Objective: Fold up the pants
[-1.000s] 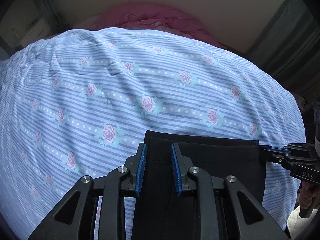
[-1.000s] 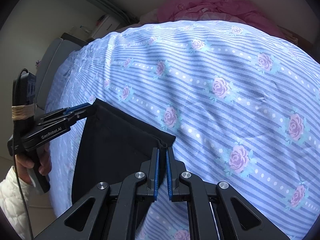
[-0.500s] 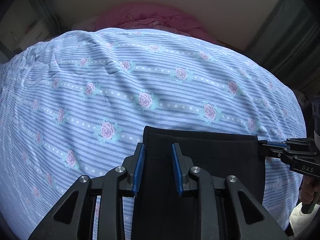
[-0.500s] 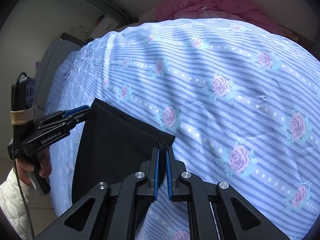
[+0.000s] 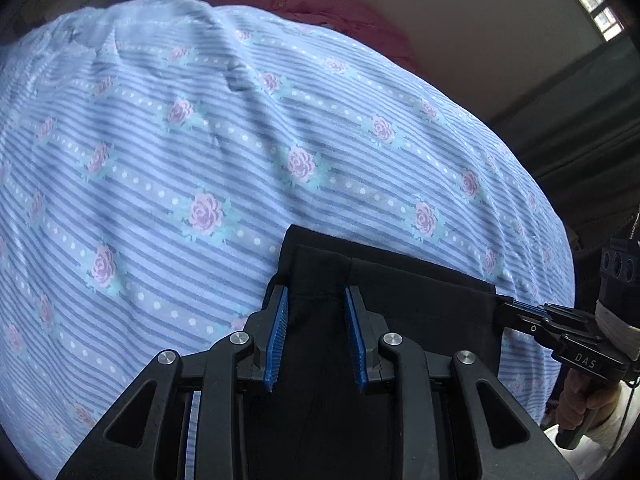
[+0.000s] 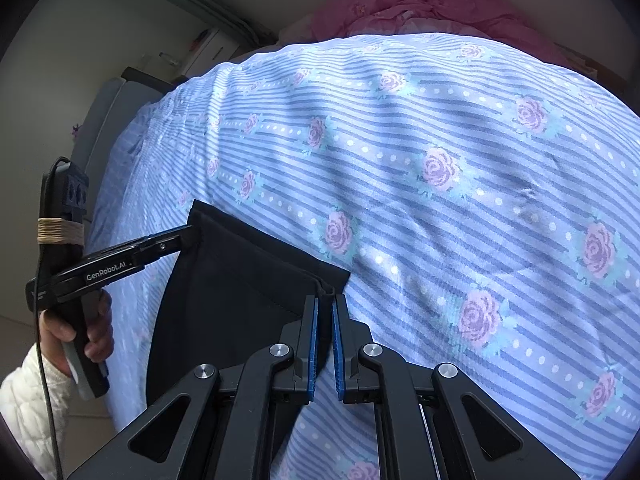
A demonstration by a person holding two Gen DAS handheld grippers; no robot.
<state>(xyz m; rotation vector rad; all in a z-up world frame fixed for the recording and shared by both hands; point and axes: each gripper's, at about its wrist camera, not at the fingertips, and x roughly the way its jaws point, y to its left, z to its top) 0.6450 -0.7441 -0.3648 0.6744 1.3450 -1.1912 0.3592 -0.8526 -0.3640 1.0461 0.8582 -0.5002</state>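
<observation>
Black pants [image 5: 404, 292] hang stretched by their top edge above the bed. My left gripper [image 5: 316, 296] grips the edge's left corner; a thick fold of cloth fills the gap between its blue pads. In the right wrist view the left gripper [image 6: 188, 234] pinches that corner. My right gripper [image 6: 325, 300] is shut on the other corner of the pants [image 6: 240, 284], also seen in the left wrist view [image 5: 504, 306].
A bed with a blue striped, rose-patterned sheet [image 5: 240, 152] fills both views. A pink blanket [image 6: 420, 4] lies at the far end. A grey cabinet [image 6: 104, 116] stands beside the bed on the left.
Both grippers have lifted the pants' top edge higher and tilted; the edge now sits further up in the views. Both grips are unchanged.
</observation>
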